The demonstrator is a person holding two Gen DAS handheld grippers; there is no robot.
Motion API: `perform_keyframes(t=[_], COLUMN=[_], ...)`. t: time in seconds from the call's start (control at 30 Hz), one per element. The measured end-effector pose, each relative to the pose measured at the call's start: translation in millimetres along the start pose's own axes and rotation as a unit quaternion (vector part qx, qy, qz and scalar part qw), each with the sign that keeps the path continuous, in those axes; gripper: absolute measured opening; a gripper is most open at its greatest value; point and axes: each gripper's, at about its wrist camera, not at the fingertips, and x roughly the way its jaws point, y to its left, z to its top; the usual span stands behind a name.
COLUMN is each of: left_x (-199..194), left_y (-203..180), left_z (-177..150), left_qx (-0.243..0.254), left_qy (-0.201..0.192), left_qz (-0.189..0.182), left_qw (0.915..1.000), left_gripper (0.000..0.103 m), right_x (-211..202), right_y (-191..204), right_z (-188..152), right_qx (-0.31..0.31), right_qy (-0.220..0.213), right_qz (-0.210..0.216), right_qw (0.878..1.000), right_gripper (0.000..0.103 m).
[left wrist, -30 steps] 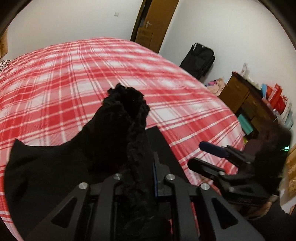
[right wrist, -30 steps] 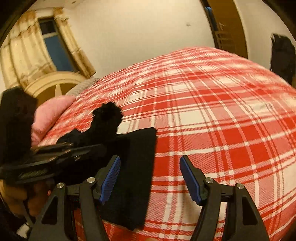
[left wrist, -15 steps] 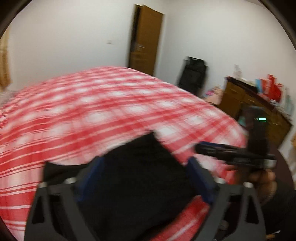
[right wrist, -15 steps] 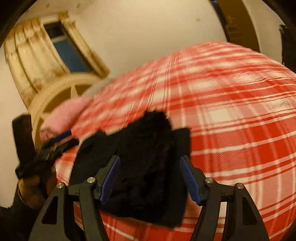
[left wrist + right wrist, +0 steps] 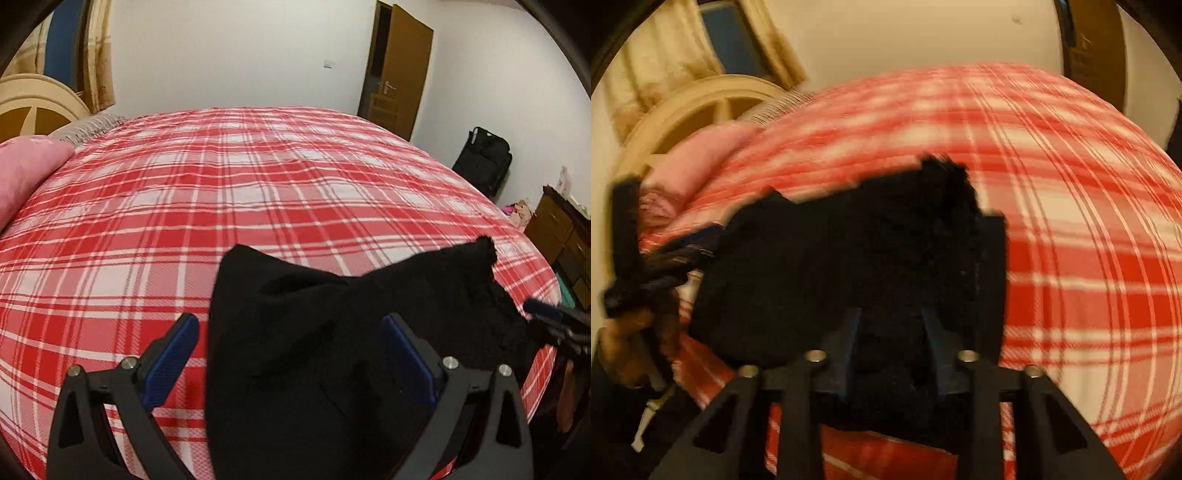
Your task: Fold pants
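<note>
Black pants (image 5: 332,350) on red plaid bed (image 5: 221,206).
Left claw (image 5: 291,354) spread wide, gripping nothing; right claw (image 5: 890,343) closing, pants fabric bunched between its pads.

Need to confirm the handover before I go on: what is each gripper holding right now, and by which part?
Left gripper is open, holding nothing. Right gripper is closing on a bunched fold of the black pants, at their near right edge.

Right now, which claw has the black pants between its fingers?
The right claw: it is closing with the black pants bunched between its fingers. The left claw is wide open above them.
</note>
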Motion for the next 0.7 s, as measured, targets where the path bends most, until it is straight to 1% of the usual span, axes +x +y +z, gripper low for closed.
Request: perform_keyframes(t=[0.03,0.07,0.1,0.17,0.2,0.23,0.3,0.33,0.37,0.4,0.43,0.47,0.5,0.57,0.6,0.63,0.67,0.7], left_x=[1,2,3,3,2,0,-4,-5,-5,-2,4,7,9,7,3,1,-1,-3], left_y=[-2,-2,-3,-1,2,3,5,5,5,3,3,3,4,2,0,-1,-2,-1], left_z=[-1,-2,-3,-4,-5,-5,-5,-4,-5,-5,-5,-6,-8,-10,-10,-10,-10,-9], left_qx=[0.002,0.002,0.001,-0.006,-0.01,-0.012,-0.014,-0.014,-0.011,-0.004,-0.001,-0.005,-0.013,-0.018,-0.013,-0.008,-0.006,-0.007], left_qy=[0.001,0.001,0.004,0.006,0.004,0.001,-0.007,-0.012,-0.016,-0.016,-0.009,0.0,0.005,0.003,-0.002,-0.006,-0.009,-0.011], left_qz=[0.0,-0.002,-0.005,-0.007,-0.01,-0.012,-0.014,-0.016,-0.013,0.002,0.013,0.012,0.002,-0.01,-0.007,-0.006,-0.006,-0.006], left_qw=[1.0,1.0,1.0,0.9999,0.9999,0.9999,0.9998,0.9997,0.9997,0.9999,0.9999,0.9999,0.9999,0.9998,0.9999,0.9999,0.9999,0.9999], left_gripper=[0.1,0.1,0.1,0.1,0.1,0.101,0.101,0.101,0.101,0.101,0.101,0.101,0.101,0.101,0.101,0.101,0.101,0.101], right_x=[-4,-11,-22,-41,-47,-44,-34,-33,-36,-39,-43,-43,-45,-40,-34,-27,-18,-6], right_y=[-3,-4,-5,-11,-17,-23,-22,-18,-16,-16,-15,-14,-13,-10,-10,-12,-17,-19], right_z=[-3,-5,-7,-11,-13,-16,-19,-18,-13,-9,-4,3,8,18,22,22,23,21], right_qx=[0.003,-0.001,-0.002,0.003,0.011,0.016,-0.007,-0.015,-0.006,0.0,0.004,0.005,0.011,0.009,0.006,0.013,0.021,0.026], right_qy=[-0.004,-0.012,-0.025,-0.048,-0.049,-0.035,-0.021,-0.027,-0.04,-0.049,-0.059,-0.065,-0.075,-0.078,-0.068,-0.055,-0.038,-0.009], right_qz=[0.008,0.002,-0.01,-0.019,-0.019,-0.017,-0.033,-0.038,-0.026,-0.015,-0.007,0.003,0.007,-0.01,-0.025,-0.031,-0.025,-0.013], right_qw=[1.0,1.0,1.0,0.999,0.999,0.999,0.999,0.999,0.999,0.999,0.998,0.998,0.997,0.997,0.997,0.998,0.999,1.0], right_gripper=[0.024,0.011,0.001,0.001,0.001,0.001,0.001,0.002,0.003,0.017,0.036,0.074,0.078,0.078,0.077,0.073,0.049,0.012])
